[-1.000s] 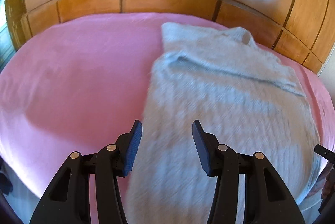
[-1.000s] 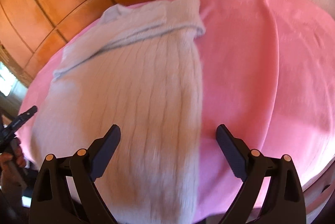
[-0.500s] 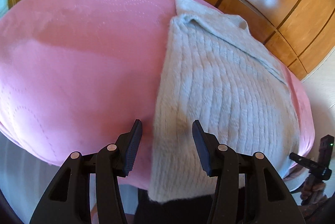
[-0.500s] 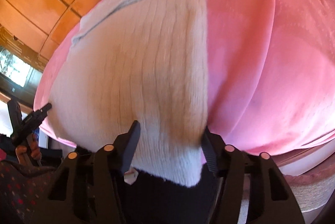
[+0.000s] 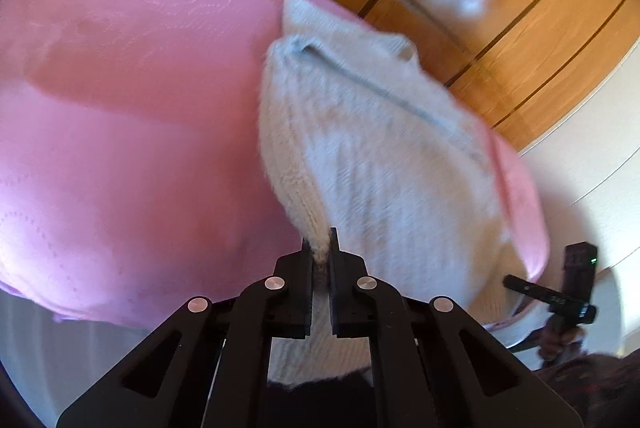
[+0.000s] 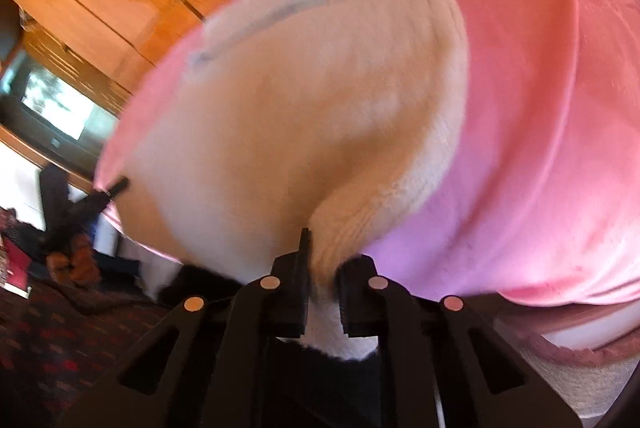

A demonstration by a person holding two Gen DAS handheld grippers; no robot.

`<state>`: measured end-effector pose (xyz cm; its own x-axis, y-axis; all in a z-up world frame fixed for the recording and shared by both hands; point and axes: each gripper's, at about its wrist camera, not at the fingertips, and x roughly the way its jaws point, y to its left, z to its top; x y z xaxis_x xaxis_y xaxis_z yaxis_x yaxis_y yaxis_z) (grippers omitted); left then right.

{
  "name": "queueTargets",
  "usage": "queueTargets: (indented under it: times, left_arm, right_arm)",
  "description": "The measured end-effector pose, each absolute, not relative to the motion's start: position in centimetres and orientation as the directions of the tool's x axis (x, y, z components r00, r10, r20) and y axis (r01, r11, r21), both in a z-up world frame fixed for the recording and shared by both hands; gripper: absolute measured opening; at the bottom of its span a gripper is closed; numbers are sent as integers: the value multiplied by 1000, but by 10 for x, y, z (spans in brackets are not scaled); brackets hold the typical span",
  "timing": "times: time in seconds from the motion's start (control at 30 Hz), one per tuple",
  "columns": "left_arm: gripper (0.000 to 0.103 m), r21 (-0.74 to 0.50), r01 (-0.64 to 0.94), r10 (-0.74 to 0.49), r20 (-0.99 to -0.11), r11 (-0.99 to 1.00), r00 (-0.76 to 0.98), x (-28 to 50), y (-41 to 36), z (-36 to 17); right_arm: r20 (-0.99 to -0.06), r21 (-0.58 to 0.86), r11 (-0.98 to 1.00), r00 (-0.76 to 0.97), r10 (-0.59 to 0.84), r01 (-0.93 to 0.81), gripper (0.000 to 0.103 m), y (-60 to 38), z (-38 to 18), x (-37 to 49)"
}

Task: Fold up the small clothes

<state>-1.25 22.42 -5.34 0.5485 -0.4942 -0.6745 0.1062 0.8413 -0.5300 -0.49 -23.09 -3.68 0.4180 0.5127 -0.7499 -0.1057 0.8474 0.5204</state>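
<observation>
L wrist view
Surface: bed w/ pink blanket [image 5: 132, 131], faint stitched curls in the fabric; near edge drops off at lower left.
Room: glossy wood panels [image 5: 512, 19] behind the bed, dark seams betw. them, bright glare patches; pale wall at right.
Sweater: cream knit sweater [image 5: 384, 163] lies on the blanket's right part, collar end toward the panels, hem end hanging over the near edge.
Left tongs: left tongs [image 5: 320, 256] pinched tight on the sweater's near left corner, knit bunched betw. the pads.
Other: right tongs seen from the side at far right, dark, w/ a small green light; state not clear from here.
Writing: pale marks on that dark body, too small to read.

R wrist view
Surface: same pink blanket, on the right here; blurred.
Room: wood panels up top, a lit screen [image 6: 56, 107] at left, dark patterned carpet [image 6: 60, 332] below.
Sweater: fills the centre, near right corner gathered up.
Right tongs: right tongs [image 6: 322, 264] clamped tight on that corner.
Hand: a hand [image 6: 74, 260] at left w/ the left tongs.
Writing: none legible.
</observation>
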Motion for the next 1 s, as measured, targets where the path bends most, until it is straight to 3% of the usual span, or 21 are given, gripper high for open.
queueTargets:
  times: [0.17, 0.4, 0.63, 0.67, 0.7, 0.73, 0.83, 0.87, 0.93, 1.0]
  left_arm:
    - [5, -642, 123, -589, -588, 757, 554, 9, 226, -37]
    - [5, -743, 65, -636, -520, 666, 570, 76, 229, -30]
    - [7, -745, -82, -578, -577, 662, 576, 151, 233, -46]
    - [24, -741, -117, -567, -596, 662, 569, 160, 234, -49]
    - [50, -744, -132, -560, -595, 655, 576, 163, 238, -50]
    - [56, -751, -155, -537, -584, 642, 609, 164, 246, -48]
    - [56, -729, -141, -485, -574, 670, 660, 160, 260, -39]
    - [56, -706, -146, -454, -585, 693, 672, 157, 264, -38]
    - [56, -649, -130, -409, -608, 750, 680, 146, 271, -40]
    - [64, -612, -112, -402, -635, 783, 660, 137, 272, -51]
  right_arm:
    - [-674, 584, 809, 518, 527, -64, 8, -242, -19, 18]
    - [-667, 594, 801, 603, 438, 77, 8, -268, -18, 72]
    - [-677, 601, 779, 631, 378, 178, 10, -300, -22, 124]
    - [-672, 610, 771, 635, 381, 182, 24, -305, -22, 126]
    - [-659, 632, 751, 643, 389, 193, 52, -309, -22, 128]
    - [-640, 647, 736, 665, 384, 198, 63, -313, -20, 127]
    - [-602, 671, 722, 694, 394, 172, 73, -320, -15, 119]
    - [-597, 675, 716, 701, 390, 177, 81, -325, -13, 112]
    - [-616, 641, 747, 700, 362, 178, 83, -331, -11, 100]
    - [-648, 601, 777, 684, 336, 188, 83, -332, -15, 91]
